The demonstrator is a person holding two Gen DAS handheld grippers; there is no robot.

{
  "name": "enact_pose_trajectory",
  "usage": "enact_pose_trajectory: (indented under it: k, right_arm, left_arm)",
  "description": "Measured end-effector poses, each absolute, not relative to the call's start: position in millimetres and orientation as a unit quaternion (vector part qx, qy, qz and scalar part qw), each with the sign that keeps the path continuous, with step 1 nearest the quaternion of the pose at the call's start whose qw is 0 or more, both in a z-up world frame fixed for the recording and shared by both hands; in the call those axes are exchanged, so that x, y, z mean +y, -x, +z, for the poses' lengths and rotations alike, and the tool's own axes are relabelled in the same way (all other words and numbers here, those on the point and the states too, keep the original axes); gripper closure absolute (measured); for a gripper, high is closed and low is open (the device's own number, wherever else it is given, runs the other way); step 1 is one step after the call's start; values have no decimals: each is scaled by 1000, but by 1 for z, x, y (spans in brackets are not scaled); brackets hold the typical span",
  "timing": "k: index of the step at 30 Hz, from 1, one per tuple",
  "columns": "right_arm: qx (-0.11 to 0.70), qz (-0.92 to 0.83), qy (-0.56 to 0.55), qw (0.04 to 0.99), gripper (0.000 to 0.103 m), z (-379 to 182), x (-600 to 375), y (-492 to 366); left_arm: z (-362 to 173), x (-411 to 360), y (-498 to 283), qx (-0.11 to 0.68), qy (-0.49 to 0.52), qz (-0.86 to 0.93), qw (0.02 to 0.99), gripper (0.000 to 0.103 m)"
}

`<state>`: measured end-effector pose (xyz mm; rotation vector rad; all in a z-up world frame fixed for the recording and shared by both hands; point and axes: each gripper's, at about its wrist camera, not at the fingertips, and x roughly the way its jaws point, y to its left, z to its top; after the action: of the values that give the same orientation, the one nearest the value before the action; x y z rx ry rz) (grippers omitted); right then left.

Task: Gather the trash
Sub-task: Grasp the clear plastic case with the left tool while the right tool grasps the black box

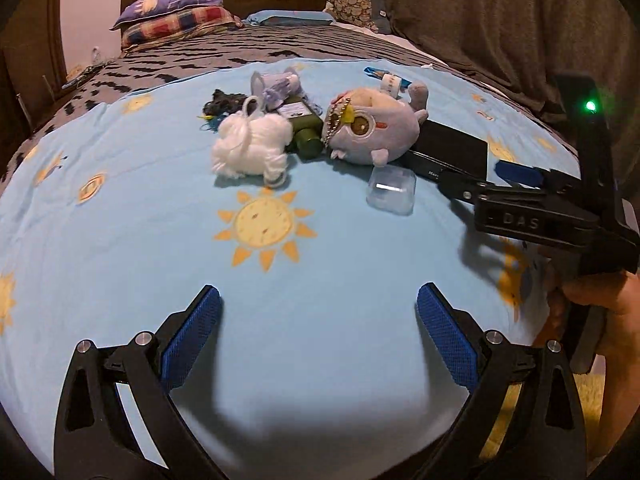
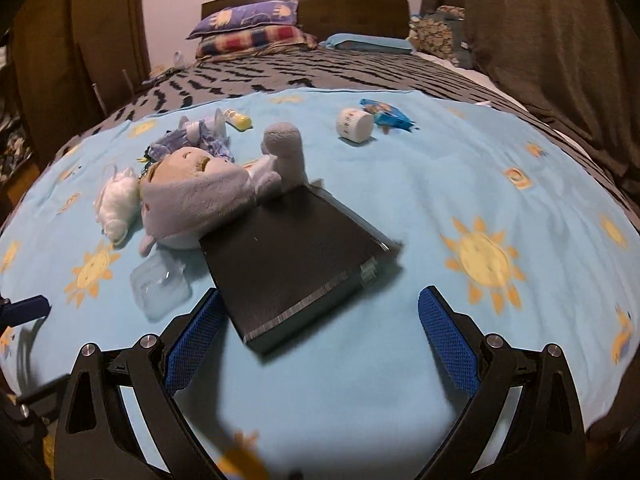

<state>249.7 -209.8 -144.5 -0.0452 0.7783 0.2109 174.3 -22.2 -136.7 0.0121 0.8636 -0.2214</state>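
Observation:
On the light blue sun-print sheet (image 1: 160, 208) lies a cluster: a white fluffy ball (image 1: 250, 146), a green bottle (image 1: 304, 124), a grey plush toy (image 1: 372, 124), a clear plastic box (image 1: 391, 194), a black flat box (image 1: 452, 150) and crumpled purple wrapping (image 1: 276, 84). Further back lie a blue wrapper (image 2: 386, 114), a white jar (image 2: 354, 124) and a yellow tube (image 2: 238, 120). My left gripper (image 1: 319, 296) is open and empty, short of the cluster. My right gripper (image 2: 322, 298) is open above the black box's (image 2: 296, 256) near corner, with neither pad pressing it.
The bed runs back to pillows (image 1: 176, 12) and a wooden headboard (image 2: 304, 0). A grey zigzag blanket (image 1: 240, 52) covers the far half. Brown curtains (image 1: 500, 20) hang on the right. A hand (image 1: 600, 312) holds the right gripper (image 1: 472, 178) at the right edge.

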Motion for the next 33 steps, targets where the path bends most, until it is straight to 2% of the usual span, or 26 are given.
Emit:
enact_pose_trajectory:
  k: [3, 5, 13, 19, 23, 33]
  right_arm:
    - [378, 111, 26, 919, 6, -146, -207, -261]
    - [375, 114, 23, 919, 16, -144, -208, -264]
    - [359, 102, -12, 928, 18, -138, -227, -270]
    - [349, 76, -26, 934, 20, -130, -245, -268]
    - [343, 69, -29, 936, 21, -126, -250, -258]
    - [341, 75, -29, 937, 24, -122, -248, -209]
  left_arm:
    - [-138, -28, -183, 418, -10, -112, 902, 9]
    - [-139, -30, -187, 417, -12, -114, 901, 9]
    - [-137, -47, -213, 410, -5, -130, 903, 11]
    - [-137, -64, -231, 407, -7, -150, 901, 39]
    - [-137, -71, -239, 404, -7, -157, 901, 70]
    - [-133, -59, -200, 403, -1, -150, 903, 71]
